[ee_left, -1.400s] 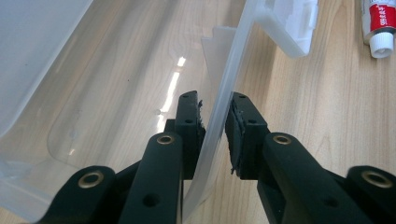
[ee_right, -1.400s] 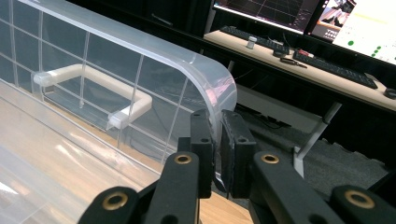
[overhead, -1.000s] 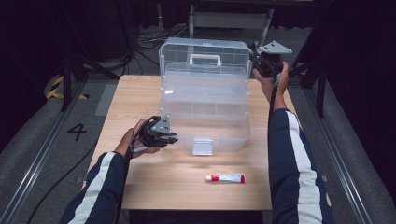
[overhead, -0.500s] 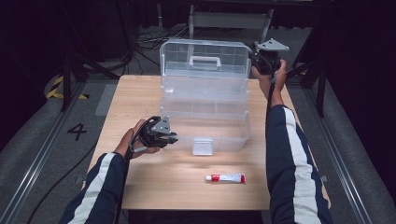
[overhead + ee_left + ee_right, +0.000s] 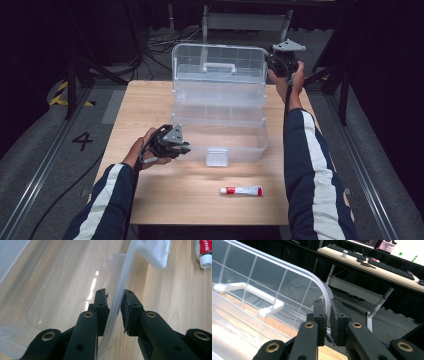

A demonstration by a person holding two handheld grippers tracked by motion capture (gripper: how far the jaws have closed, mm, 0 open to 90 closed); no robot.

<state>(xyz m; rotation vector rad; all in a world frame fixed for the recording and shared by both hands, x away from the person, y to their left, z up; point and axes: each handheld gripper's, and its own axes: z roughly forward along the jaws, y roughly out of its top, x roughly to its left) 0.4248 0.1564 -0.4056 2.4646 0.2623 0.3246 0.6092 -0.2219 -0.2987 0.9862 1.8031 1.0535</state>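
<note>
A clear plastic box [image 5: 220, 127] stands on the wooden table [image 5: 145, 105] with its lid [image 5: 220, 82] swung up and nearly upright. My left gripper [image 5: 184, 145] is at the box's front left corner. In the left gripper view its jaws [image 5: 115, 293] clamp the front wall [image 5: 125, 277], one pad inside and one outside. My right gripper [image 5: 274, 61] is raised at the lid's top right corner. In the right gripper view it [image 5: 328, 302] is shut on the lid's curved rim [image 5: 322, 285]. The lid's white handle [image 5: 249, 290] lies to the left.
A small white and red tube [image 5: 241, 190] lies on the table in front of the box, also seen as the tube [image 5: 205, 252] in the left gripper view. The box's front latch [image 5: 217, 156] hangs down. Beyond the table stand a desk with keyboards [image 5: 372, 262], cables and dark stands.
The right gripper has shifted slightly up and left with the lid's corner in it. The left gripper has stayed on the front wall.
</note>
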